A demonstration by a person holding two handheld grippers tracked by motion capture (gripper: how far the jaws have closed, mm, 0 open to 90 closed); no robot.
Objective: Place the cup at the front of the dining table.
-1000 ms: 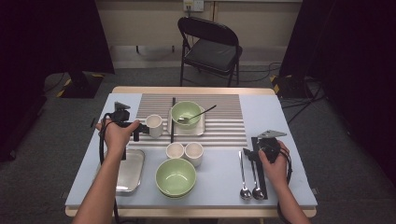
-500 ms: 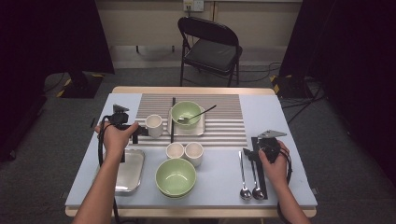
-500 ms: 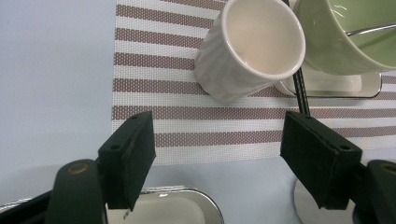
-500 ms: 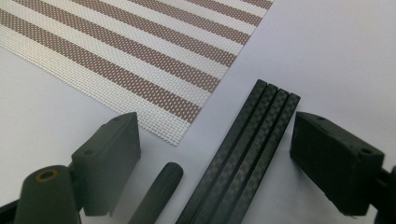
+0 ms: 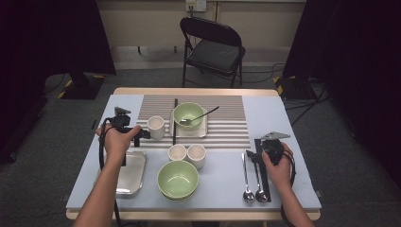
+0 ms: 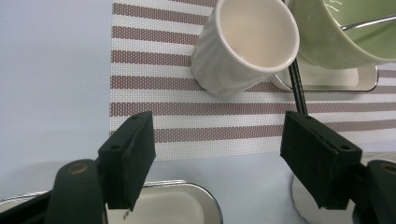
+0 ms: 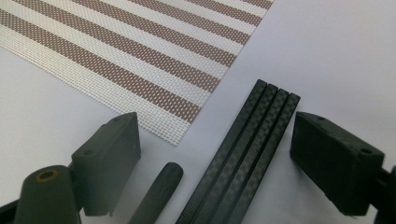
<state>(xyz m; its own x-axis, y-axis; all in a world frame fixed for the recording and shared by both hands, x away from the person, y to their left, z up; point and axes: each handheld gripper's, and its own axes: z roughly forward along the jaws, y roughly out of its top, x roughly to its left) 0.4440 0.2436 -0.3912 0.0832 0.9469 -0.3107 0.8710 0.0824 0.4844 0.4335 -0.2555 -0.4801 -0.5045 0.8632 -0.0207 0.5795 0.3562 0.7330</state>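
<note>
Cup [image 6: 245, 46] stands just ahead of the left gripper's [image 6: 217, 158] spread jaws, clear of both pads, on the striped mat [image 6: 187, 116]; nothing sits between them. From the high view that gripper [image 5: 144, 134] points at the cup [image 5: 155, 126] from the table's left, with a steel tray [image 5: 130, 172] under the forearm. Beside the cup a green bowl [image 5: 188, 114] holding a spoon [image 5: 201, 117] rests on a small tray. The right gripper [image 7: 215, 154] is also released, its jaws wide over black chopsticks [image 7: 243, 154] lying on the bare table, the mat's corner beyond. Near that hand [image 5: 276, 163] lie two spoons [image 5: 253, 189]. Two small cups [image 5: 187, 153] and a second bowl [image 5: 178, 179] sit mid-table.
</note>
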